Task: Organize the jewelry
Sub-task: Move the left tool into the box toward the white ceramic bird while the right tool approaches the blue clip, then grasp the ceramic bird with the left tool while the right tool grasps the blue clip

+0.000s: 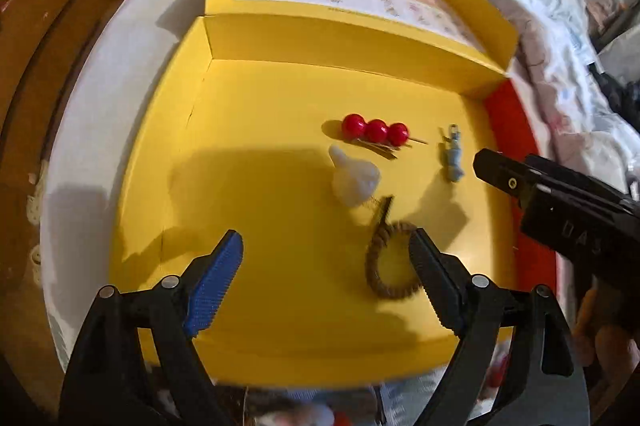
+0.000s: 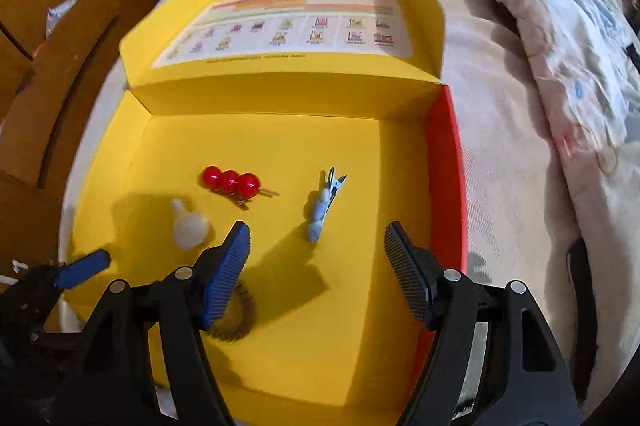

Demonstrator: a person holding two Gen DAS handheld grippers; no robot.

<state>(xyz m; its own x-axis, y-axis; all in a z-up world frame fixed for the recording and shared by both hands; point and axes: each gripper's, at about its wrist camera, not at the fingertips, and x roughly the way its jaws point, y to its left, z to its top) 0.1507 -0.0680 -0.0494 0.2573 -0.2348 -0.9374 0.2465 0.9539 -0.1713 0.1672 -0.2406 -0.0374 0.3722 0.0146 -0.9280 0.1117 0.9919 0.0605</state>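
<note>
An open yellow box lies on a bed and holds several pieces. A red three-bead hair clip, a white figure-shaped clip, a light blue clip and a brown coiled hair tie rest on its floor. My left gripper is open above the floor, its right finger beside the hair tie. My right gripper is open just short of the blue clip; it shows at the right in the left wrist view.
The box lid, with a printed chart, lies open at the back. The box has a red right wall. A rumpled patterned quilt fills the right. Wooden cabinets stand to the left.
</note>
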